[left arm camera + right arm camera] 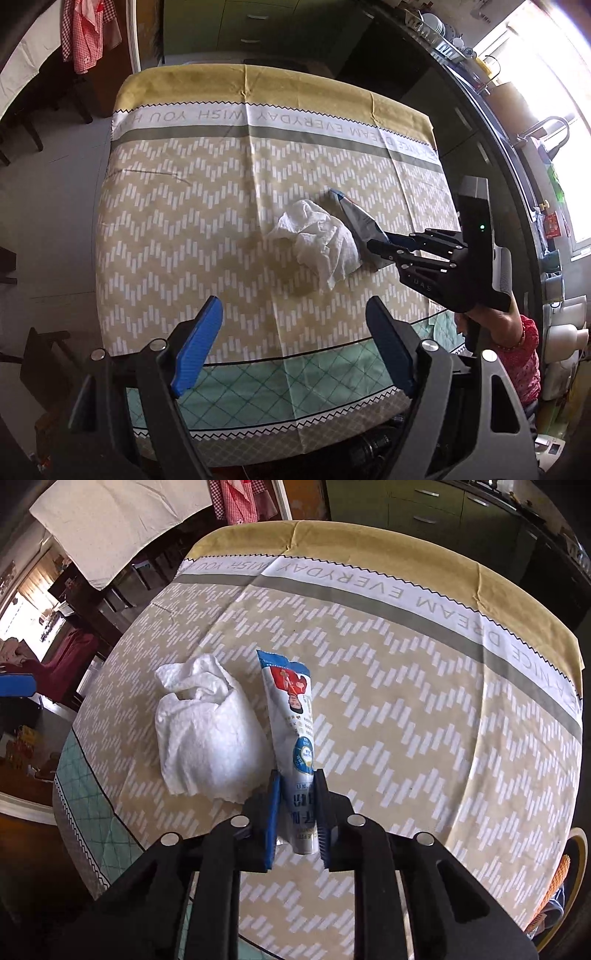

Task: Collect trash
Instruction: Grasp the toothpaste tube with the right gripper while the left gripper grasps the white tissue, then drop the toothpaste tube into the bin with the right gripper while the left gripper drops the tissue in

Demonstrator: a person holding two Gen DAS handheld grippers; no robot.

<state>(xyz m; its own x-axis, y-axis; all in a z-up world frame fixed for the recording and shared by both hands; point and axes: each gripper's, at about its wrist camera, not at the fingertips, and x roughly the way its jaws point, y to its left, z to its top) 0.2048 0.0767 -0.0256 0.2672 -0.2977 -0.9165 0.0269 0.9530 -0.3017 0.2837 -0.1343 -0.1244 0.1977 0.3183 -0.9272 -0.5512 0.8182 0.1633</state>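
Observation:
A white and blue printed wrapper (295, 716) lies on the patterned tablecloth (424, 709). My right gripper (298, 775) is shut on the wrapper's near end, blue pads pressing both sides. A crumpled white paper towel (203, 734) rests just left of the wrapper, touching it. In the left wrist view the paper towel (314, 240) sits mid-table with the wrapper (358, 221) to its right, where the right gripper (376, 245) pinches it. My left gripper (295, 321) hangs open above the near part of the table, short of the towel, nothing between its fingers.
The table (258, 85) is covered by a yellow, beige and green cloth. A dark counter with a dish rack (443, 40) and a faucet (546, 129) runs along the right. Chairs (29, 125) stand to the left. A person's red sleeve (524, 354) shows at right.

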